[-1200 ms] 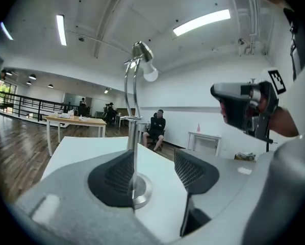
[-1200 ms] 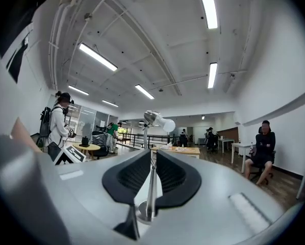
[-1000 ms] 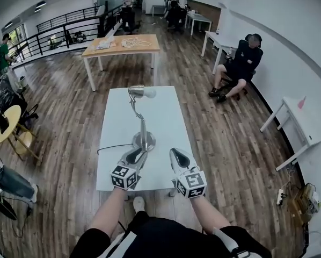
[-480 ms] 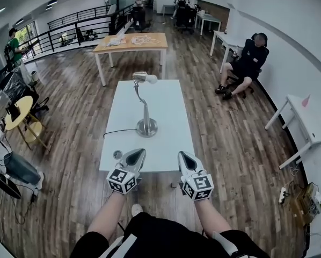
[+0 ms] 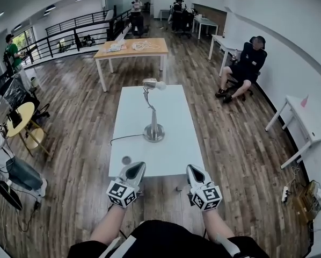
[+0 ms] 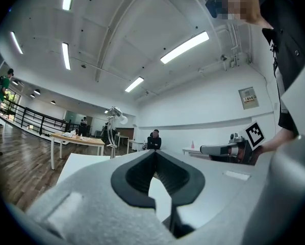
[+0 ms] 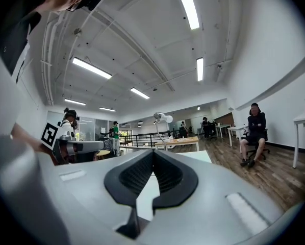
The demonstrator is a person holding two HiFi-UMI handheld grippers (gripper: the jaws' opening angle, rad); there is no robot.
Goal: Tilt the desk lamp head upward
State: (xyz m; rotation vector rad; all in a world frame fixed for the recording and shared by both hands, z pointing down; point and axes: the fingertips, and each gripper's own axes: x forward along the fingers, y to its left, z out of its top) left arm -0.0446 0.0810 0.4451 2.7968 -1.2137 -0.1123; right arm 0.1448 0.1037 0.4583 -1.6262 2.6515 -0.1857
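Observation:
A chrome desk lamp stands in the middle of the white table (image 5: 171, 155). Its round base (image 5: 154, 133) sits on the tabletop, and its head (image 5: 154, 84) with a white bulb points right at the top of a thin bent stem. Both grippers hover just past the table's near edge, well short of the lamp. My left gripper (image 5: 133, 171) is shut with nothing in it. So is my right gripper (image 5: 195, 173). From the left gripper view the lamp head (image 6: 115, 114) shows far off above the shut tips (image 6: 155, 154). The right gripper view shows it (image 7: 162, 118) beyond its own tips (image 7: 153, 154).
A dark cable (image 5: 125, 138) runs left from the lamp base, and a small round object (image 5: 126, 159) lies near the table's front left. Behind stands a wooden table (image 5: 131, 47). A person sits at the right (image 5: 246, 63); a white desk (image 5: 305, 122) and a yellow round table (image 5: 15, 117) flank the room.
Both grippers have drawn back from beside the lamp base to beyond the table's near edge. The left jaws have closed. The lamp stands farther away in view.

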